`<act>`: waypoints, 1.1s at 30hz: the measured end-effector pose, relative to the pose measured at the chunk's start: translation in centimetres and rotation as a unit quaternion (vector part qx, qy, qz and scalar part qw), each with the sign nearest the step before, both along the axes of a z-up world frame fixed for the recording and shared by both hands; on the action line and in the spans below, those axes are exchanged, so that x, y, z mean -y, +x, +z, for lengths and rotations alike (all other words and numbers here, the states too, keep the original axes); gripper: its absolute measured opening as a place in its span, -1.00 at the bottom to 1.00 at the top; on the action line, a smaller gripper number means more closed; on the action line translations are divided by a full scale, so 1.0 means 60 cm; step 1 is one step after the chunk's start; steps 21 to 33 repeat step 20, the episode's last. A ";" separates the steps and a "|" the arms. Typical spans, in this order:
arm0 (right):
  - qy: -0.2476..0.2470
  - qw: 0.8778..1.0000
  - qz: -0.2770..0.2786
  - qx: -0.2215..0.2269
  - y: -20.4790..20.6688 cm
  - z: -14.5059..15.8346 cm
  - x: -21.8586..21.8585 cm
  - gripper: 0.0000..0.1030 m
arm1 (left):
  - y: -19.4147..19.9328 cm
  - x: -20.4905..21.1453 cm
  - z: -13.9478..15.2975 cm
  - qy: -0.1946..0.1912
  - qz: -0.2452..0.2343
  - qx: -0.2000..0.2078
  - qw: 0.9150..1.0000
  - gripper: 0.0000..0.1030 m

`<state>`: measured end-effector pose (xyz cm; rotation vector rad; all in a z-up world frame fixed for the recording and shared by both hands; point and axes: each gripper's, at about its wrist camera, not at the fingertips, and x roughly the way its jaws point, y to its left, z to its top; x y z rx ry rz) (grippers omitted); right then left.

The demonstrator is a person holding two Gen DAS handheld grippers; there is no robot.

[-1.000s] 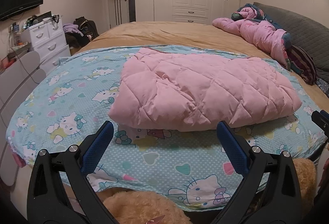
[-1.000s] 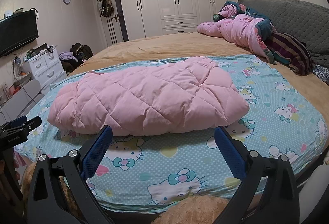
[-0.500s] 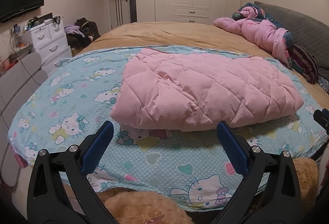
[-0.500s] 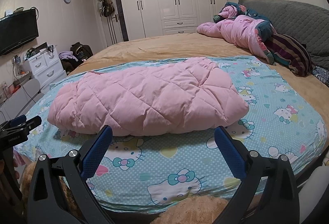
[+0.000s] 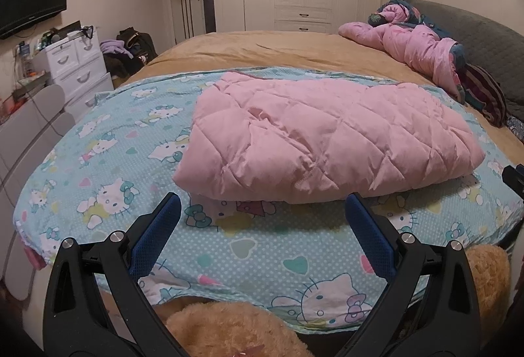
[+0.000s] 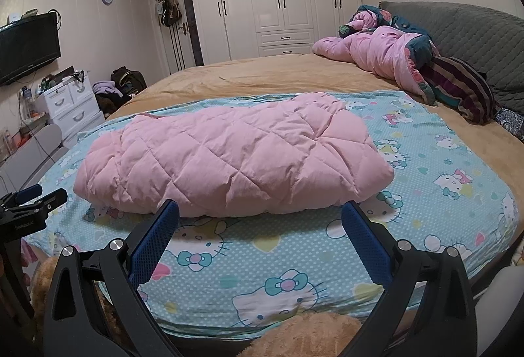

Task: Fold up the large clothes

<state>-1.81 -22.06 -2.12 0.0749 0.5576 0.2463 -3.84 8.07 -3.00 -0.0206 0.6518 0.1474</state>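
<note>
The pink quilted garment [image 5: 324, 141] lies in a folded, puffy bundle on the Hello Kitty sheet [image 5: 108, 160] spread over the near end of the bed [image 5: 278, 52], so the fold in hand looks made, or close to it, with both tools drawn off the cloth. Going from left to right: the left gripper [image 5: 262, 219] hangs above the sheet's near edge with its blue pads wide apart and nothing between them; the bundle's near-left corner sits just beyond its fingertips, not touching, and the rest stretches away to the right. In the right wrist view the left gripper's tip shows at the far left, well apart from the bundle. The right gripper [image 6: 260, 219] is likewise spread and empty, with the garment's near hem [image 6: 229, 209] lying just past its fingertips and centred between them. If another fold is wanted, the next move probably calls for each gripper to reach forward, nip an end of the bundle and carry it across; the thick filling may spring back, so a deep bite seems wise. A tan plush toy [image 6: 308, 334] sits below both tools.
</note>
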 end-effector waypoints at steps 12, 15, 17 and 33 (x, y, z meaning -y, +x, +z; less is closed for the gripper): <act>-0.001 0.999 -0.045 -0.008 0.000 -0.013 0.047 0.92 | -0.001 -0.038 -0.026 -0.025 0.021 -0.032 0.999 0.82; 0.016 0.993 -0.116 -0.022 -0.003 -0.031 0.134 0.92 | 0.012 -0.110 -0.034 -0.068 0.055 -0.051 0.995 0.82; 0.024 0.980 -0.192 -0.043 -0.007 -0.058 0.228 0.92 | 0.020 -0.181 -0.035 -0.074 0.105 -0.051 0.990 0.82; 0.028 0.938 -0.336 -0.083 -0.033 -0.110 0.398 0.92 | 0.035 -0.309 -0.034 -0.061 0.187 -0.050 0.979 0.82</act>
